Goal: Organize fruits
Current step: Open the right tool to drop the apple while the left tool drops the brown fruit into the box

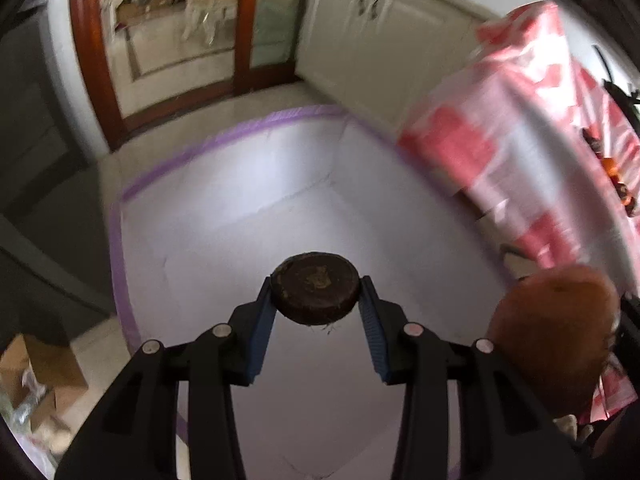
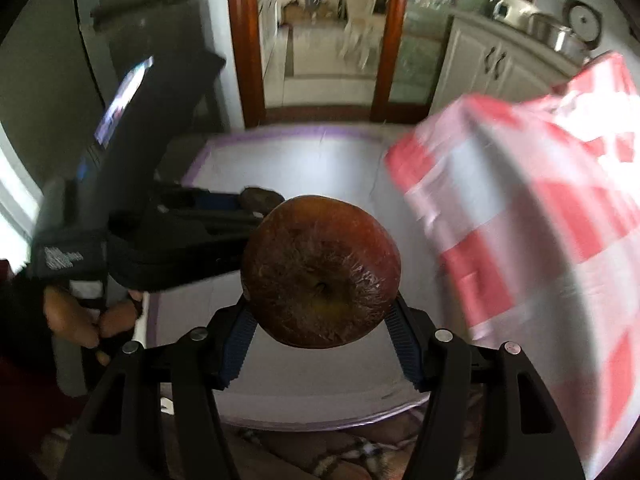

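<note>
My left gripper (image 1: 316, 294) is shut on a small, dark brown, flattish round fruit (image 1: 314, 280), held above a white mat (image 1: 240, 208) edged with purple tape. My right gripper (image 2: 320, 304) is shut on a larger reddish-brown apple (image 2: 320, 268), its blue pads (image 2: 242, 332) pressing both sides. In the left wrist view the apple (image 1: 556, 320) shows blurred at the right edge. In the right wrist view the left gripper (image 2: 256, 204) reaches in from the left with the dark fruit (image 2: 260, 198) at its tip, just behind the apple. A hand (image 2: 76, 320) grasps its handle.
A red-and-white checked cloth (image 1: 500, 140) (image 2: 540, 220) hangs over a raised surface along the right side of the mat. Cream cabinets (image 1: 380, 32) and a wooden-framed glass door (image 1: 92, 52) stand behind. Pots (image 2: 560, 32) sit on the counter. A cardboard box (image 1: 40, 376) lies lower left.
</note>
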Tool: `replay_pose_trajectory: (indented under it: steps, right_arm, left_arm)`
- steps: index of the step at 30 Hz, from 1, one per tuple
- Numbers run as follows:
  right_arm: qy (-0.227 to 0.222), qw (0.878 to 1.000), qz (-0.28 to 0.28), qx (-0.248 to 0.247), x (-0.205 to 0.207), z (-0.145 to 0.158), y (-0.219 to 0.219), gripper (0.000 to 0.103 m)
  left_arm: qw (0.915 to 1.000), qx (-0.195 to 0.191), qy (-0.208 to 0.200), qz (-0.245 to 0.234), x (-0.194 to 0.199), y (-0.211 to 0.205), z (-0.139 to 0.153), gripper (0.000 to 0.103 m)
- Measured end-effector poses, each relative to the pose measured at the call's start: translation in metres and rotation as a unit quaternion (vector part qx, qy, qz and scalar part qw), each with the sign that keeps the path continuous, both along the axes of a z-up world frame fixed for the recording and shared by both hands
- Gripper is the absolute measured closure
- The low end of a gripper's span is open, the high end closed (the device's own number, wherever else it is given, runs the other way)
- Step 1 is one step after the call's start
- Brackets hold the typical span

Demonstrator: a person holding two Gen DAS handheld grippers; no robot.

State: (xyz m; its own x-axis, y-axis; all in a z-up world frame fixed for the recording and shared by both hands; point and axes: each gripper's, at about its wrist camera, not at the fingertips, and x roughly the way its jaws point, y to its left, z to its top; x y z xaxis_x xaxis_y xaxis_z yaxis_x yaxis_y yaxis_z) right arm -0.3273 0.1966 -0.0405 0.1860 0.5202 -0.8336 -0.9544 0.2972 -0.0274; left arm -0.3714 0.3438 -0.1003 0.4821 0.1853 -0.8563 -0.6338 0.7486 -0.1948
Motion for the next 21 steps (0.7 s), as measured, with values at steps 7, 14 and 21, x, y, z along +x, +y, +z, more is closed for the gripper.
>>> replay_pose_trajectory:
  steps: [7, 14, 21]
  right_arm:
    - [0.039, 0.994, 0.009, -0.098, 0.002, -0.060, 0.019, 0.043]
    - [0.067, 0.991, -0.009, -0.114, 0.013, -0.074, 0.026, 0.062]
    - [0.086, 0.989, -0.020, -0.116, 0.017, -0.076, 0.028, 0.053]
  left_arm:
    - [0.9971, -0.020, 0.068, 0.026, -0.002, 0.005, -0.036, 0.061]
    - [0.9950, -0.026, 0.090, 0.036, -0.001, 0.006, -0.041, 0.061]
    - [0.9919, -0.038, 0.114, 0.040, -0.001, 0.006, -0.046, 0.053]
